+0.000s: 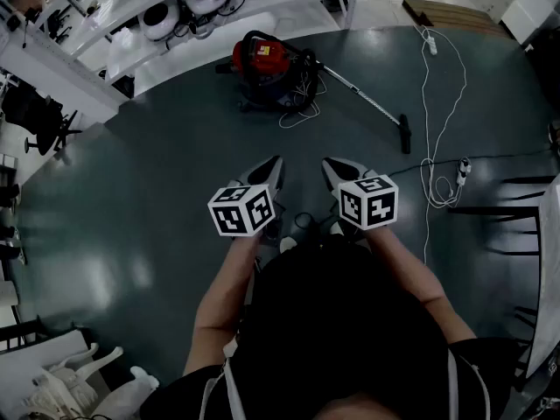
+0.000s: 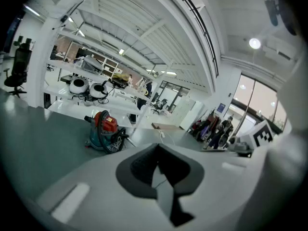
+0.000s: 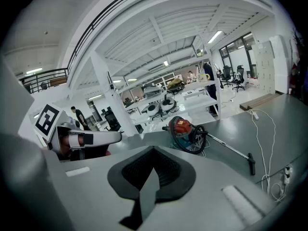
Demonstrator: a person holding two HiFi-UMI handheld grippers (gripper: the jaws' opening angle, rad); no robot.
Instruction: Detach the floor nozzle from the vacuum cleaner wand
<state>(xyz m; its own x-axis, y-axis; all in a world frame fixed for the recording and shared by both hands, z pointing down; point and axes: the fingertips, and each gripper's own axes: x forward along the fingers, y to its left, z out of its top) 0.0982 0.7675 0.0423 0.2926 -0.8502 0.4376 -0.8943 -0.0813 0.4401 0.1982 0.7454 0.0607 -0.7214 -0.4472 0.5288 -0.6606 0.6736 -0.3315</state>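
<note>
Forearms [image 1: 226, 296] reach forward from our dark shirt, and at their ends we hold the left claw [image 1: 274, 166] and the right claw [image 1: 329, 168] side by side. There is a small gap between them, and both tilt down toward the dark grey-green floor [image 1: 149, 191]. Each has its marker cube riding just behind the jaws. In each gripper view the jaws are pressed together, the dark pads meeting each other with no object between them.

Well apart from both claws, farther out on the floor, stands the canister vacuum cleaner [image 1: 262, 59], its body red, with a black hose [image 1: 302, 73] looped against it. From the canister the metal wand [image 1: 363, 94] lies along the floor, slanting toward the right of the head view. The black floor nozzle [image 1: 405, 135] sits on the wand's end, nearer to us than the canister and off to the right of the right claw. Neither claw touches any part of the vacuum.

Just beside the nozzle on its right, a white cable [image 1: 455, 94] trails across the floor from a power strip [image 1: 430, 42]. Beyond the vacuum stands white shelving [image 1: 219, 11] holding round white objects we cannot identify. A black office chair [image 1: 39, 116] stands far left, and a wooden pallet [image 1: 455, 14] lies far right.
</note>
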